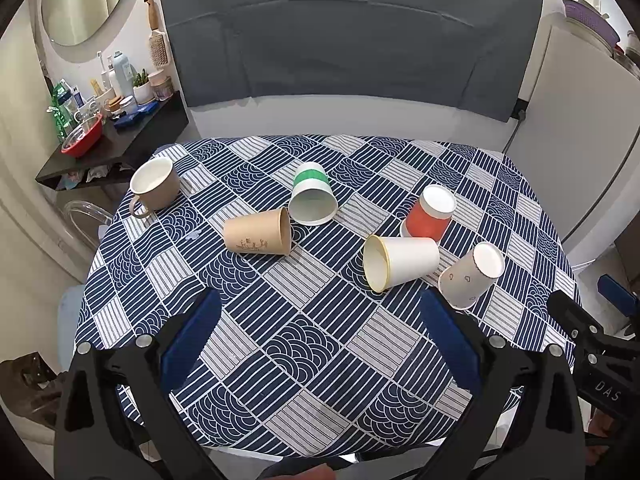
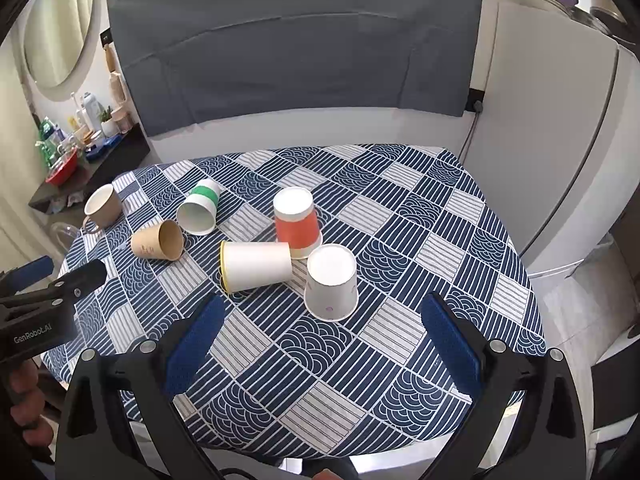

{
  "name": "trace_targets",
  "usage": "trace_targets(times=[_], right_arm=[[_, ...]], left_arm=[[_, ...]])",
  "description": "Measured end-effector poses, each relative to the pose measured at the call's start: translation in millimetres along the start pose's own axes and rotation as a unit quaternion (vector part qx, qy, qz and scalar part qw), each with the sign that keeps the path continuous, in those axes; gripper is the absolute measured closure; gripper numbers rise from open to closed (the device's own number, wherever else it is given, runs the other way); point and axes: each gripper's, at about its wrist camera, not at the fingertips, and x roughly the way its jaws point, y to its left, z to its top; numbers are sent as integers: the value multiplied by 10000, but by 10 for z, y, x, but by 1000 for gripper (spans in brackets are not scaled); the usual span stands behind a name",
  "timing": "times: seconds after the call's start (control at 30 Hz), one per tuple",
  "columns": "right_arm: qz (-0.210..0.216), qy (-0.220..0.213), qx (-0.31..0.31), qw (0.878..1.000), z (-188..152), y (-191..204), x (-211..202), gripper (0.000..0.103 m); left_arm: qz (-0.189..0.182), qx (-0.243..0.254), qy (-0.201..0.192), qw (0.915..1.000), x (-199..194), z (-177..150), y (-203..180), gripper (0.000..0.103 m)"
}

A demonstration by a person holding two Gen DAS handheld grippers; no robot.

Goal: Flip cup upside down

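Note:
Several cups sit on the patterned tablecloth [image 1: 320, 320]. A white cup with a yellow rim [image 1: 400, 262] [image 2: 256, 266] lies on its side. A brown paper cup [image 1: 258, 232] [image 2: 158, 240] and a green-banded cup [image 1: 312, 196] [image 2: 200, 208] also lie on their sides. An orange cup [image 1: 430, 214] [image 2: 296, 220] and a white heart-print cup [image 1: 472, 276] [image 2: 332, 284] stand upside down. A tan mug [image 1: 154, 186] [image 2: 102, 206] stands at the far left. My left gripper [image 1: 320, 320] and right gripper [image 2: 320, 320] are open and empty, above the near part of the table.
A black shelf [image 1: 116, 144] with bottles and a red bowl stands to the left. A white fridge [image 2: 552, 140] stands to the right. A dark cloth [image 1: 348, 36] hangs behind the table. Each gripper shows at the edge of the other's view.

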Motion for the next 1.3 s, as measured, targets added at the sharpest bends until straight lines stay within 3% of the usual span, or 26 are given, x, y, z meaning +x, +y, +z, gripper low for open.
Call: trace_targets(times=[1.3], right_arm=[[85, 89, -84, 9999, -11, 94, 77, 8]], left_arm=[[66, 133, 30, 9999, 38, -6, -5, 6]])
